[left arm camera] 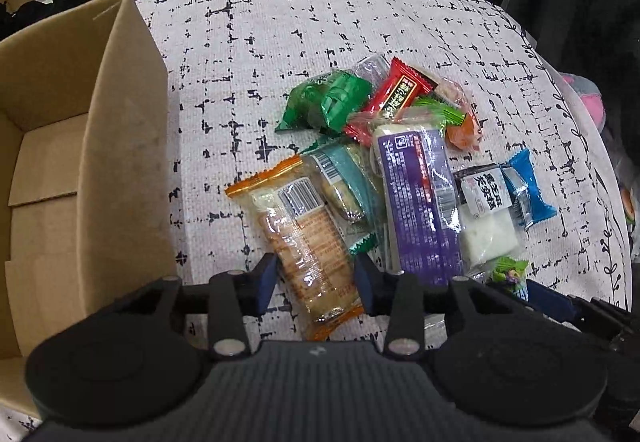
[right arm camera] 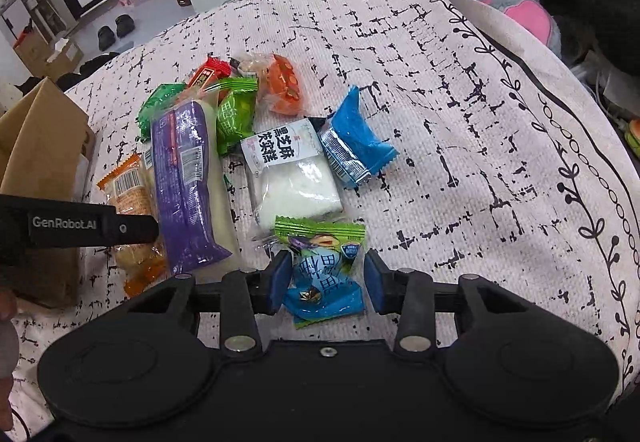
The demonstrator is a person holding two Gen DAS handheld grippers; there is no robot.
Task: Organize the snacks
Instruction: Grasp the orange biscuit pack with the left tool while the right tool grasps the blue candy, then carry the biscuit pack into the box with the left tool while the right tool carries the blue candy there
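Several wrapped snacks lie in a heap on a white tablecloth with black marks (left arm camera: 280, 42). My left gripper (left arm camera: 316, 282) points down over the near end of a long orange biscuit packet (left arm camera: 296, 230), and its blue pads press on both sides of it. My right gripper (right arm camera: 327, 280) has a small green and blue candy packet (right arm camera: 324, 266) between its pads, which touch its sides. An open cardboard box (left arm camera: 120, 162) stands to the left of the heap, with nothing visible inside. One left finger (right arm camera: 120, 228) shows in the right wrist view beside the orange packet (right arm camera: 130, 194).
In the heap are a long purple packet (left arm camera: 420, 202), a white cake packet (left arm camera: 486, 218), a blue packet (left arm camera: 528, 186), a green packet (left arm camera: 328, 102) and a red one (left arm camera: 396, 94). The table's rounded edge runs on the right (right arm camera: 580, 202). Shoes, boxes and a bottle stand on the floor beyond.
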